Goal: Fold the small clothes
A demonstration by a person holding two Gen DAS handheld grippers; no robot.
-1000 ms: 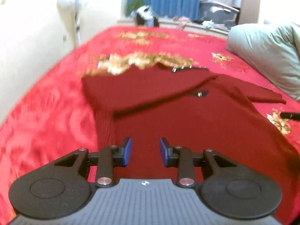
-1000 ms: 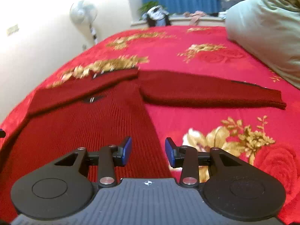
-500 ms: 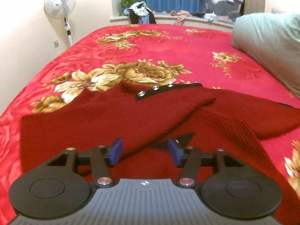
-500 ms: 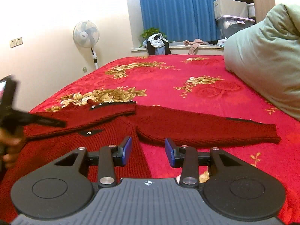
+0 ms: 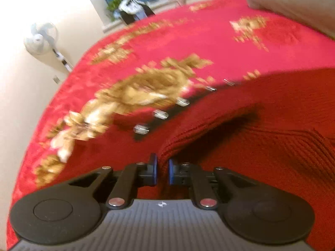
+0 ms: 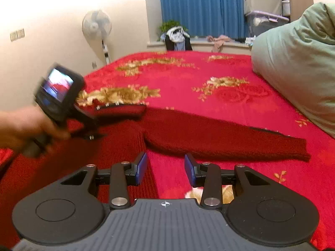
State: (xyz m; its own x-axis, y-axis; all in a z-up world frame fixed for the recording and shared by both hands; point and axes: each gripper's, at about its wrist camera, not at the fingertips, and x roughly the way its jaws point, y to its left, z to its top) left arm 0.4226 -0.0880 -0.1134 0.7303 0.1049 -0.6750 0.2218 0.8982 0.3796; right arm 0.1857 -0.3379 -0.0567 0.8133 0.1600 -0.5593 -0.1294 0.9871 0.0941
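A dark red knit sweater (image 5: 261,146) lies flat on the red flowered bedspread (image 5: 188,41), with metal buttons (image 5: 160,114) along its black collar strip. My left gripper (image 5: 162,167) is shut on a folded edge of the knit, which bunches up between the blue pads. In the right wrist view a hand (image 6: 23,125) holds that left gripper (image 6: 94,135) low over the sweater's body (image 6: 117,146), near the collar. The right sleeve (image 6: 219,140) stretches out to the right. My right gripper (image 6: 165,167) hovers open over the sweater's right edge, with nothing between its fingers.
A big pale green pillow (image 6: 293,62) fills the bed's right side. A standing fan (image 6: 96,25) is by the cream wall on the left. Blue curtains, a sill with a clothes pile (image 6: 178,37) and storage boxes (image 6: 263,10) are at the far end.
The left gripper swept across to the sweater's collar side, opened wide, then shut on a fold of the knit. The right gripper stayed open and nearly still.
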